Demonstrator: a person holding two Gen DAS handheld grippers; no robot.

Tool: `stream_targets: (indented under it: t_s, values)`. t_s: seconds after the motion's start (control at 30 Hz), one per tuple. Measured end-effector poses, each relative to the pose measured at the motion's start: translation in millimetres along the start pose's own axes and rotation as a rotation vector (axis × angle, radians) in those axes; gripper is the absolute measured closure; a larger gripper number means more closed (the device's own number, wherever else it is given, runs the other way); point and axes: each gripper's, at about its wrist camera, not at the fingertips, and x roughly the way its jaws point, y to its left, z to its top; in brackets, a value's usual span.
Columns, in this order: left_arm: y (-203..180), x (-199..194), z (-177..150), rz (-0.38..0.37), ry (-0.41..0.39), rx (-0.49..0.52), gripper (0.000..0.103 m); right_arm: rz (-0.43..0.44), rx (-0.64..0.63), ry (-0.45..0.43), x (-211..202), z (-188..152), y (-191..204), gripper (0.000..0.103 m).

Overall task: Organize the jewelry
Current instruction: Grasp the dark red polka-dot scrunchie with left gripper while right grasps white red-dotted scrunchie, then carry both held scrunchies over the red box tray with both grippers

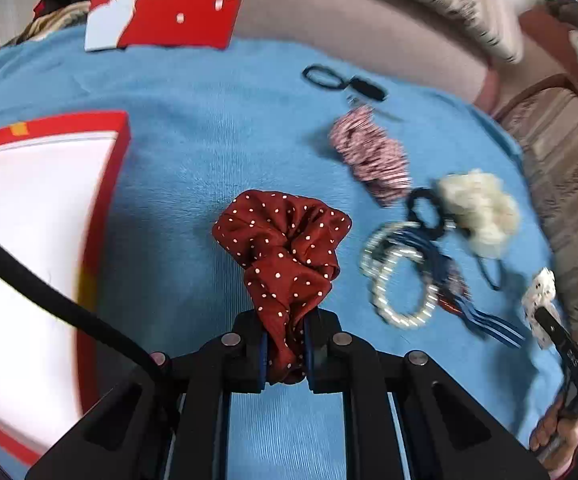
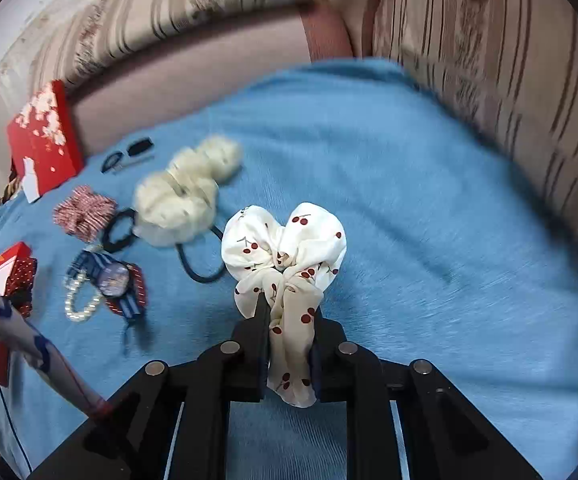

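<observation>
My left gripper (image 1: 285,320) is shut on a dark red polka-dot scrunchie (image 1: 285,248) and holds it above the blue blanket (image 1: 209,140). The open red box (image 1: 41,216) with a white inside lies to its left. My right gripper (image 2: 291,312) is shut on a white cherry-print scrunchie (image 2: 285,248); it also shows at the right edge of the left wrist view (image 1: 541,300). On the blanket lie a pink striped scrunchie (image 1: 373,156), a cream fluffy scrunchie (image 1: 481,208), pearl bracelets (image 1: 401,280), dark hair ties (image 1: 425,212) and a striped bow (image 1: 481,320).
The red box lid (image 1: 169,0) leans at the back of the blanket. A black hair tie and clip (image 1: 341,80) lie near the far edge. A striped sofa back (image 2: 489,80) surrounds the blanket. The left gripper's cable (image 1: 49,288) crosses the box.
</observation>
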Motion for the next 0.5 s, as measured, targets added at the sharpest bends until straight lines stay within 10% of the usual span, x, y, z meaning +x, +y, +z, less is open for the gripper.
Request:
stream_targets:
  t_s: [0.23, 0.5]
  values:
    - [23.6, -92.0, -20.1, -0.016, -0.105, 0.019, 0.090, 0.091, -0.039, -0.075, -66.3, 12.3, 27.9, 0.086]
    - [112.4, -150.9, -25.4, 0.139, -0.160, -0.070, 0.089, 0.325, -0.160, -0.028, -88.4, 10.6, 137.2, 0.086]
